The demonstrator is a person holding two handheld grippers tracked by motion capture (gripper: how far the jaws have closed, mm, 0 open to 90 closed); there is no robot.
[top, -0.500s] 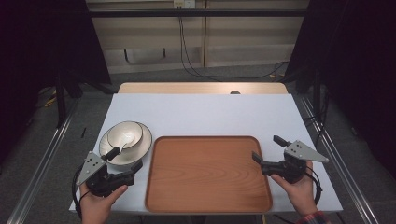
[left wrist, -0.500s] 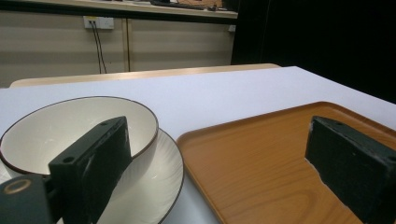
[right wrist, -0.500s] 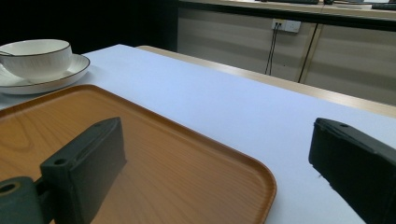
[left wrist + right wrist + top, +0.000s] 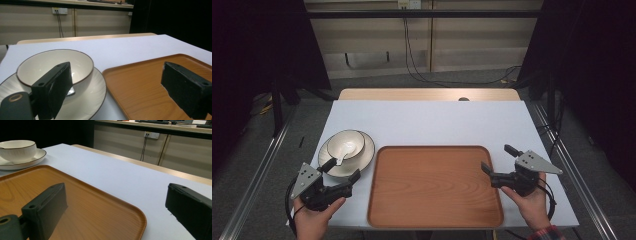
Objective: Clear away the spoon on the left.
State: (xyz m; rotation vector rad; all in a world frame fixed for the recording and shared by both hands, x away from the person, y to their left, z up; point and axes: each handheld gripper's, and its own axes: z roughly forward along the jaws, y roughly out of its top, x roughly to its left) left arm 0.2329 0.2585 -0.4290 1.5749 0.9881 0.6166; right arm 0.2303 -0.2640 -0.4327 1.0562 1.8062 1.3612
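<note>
Bowl (image 4: 345, 144) and plate (image 4: 363, 156) sit stacked at the left of the white table (image 4: 427, 120), the bowl nested in the plate so the pair could move as one load. We read them as the things in hand, since our left gripper (image 4: 343, 171) is nearest to them, with one jaw over the plate's near rim and the other toward the wooden tray (image 4: 434, 187). Seen from the left gripper view, the jaws stand wide apart with nothing between them: one rises in front of the bowl (image 4: 55, 66), the other over the tray (image 4: 140, 82), and neither pad presses on anything. That spread looks suited to straddling the plate's edge (image 4: 97, 86), though we judge the grasp not yet begun.

Our right gripper (image 4: 498, 165) is at the tray's right edge, its jaws likewise released and bare. In the right gripper view one jaw stands over the tray (image 4: 82, 202) and the other over bare table (image 4: 140, 185) beyond its corner, so the rim lies between them untouched. We take this as readiness to steady or lift the tray, which lies flat and unloaded just beside the plate, seemingly placed to receive the dishes with a short sideways carry.

Each hand grips its tool from below, near the table's front edge.
</note>
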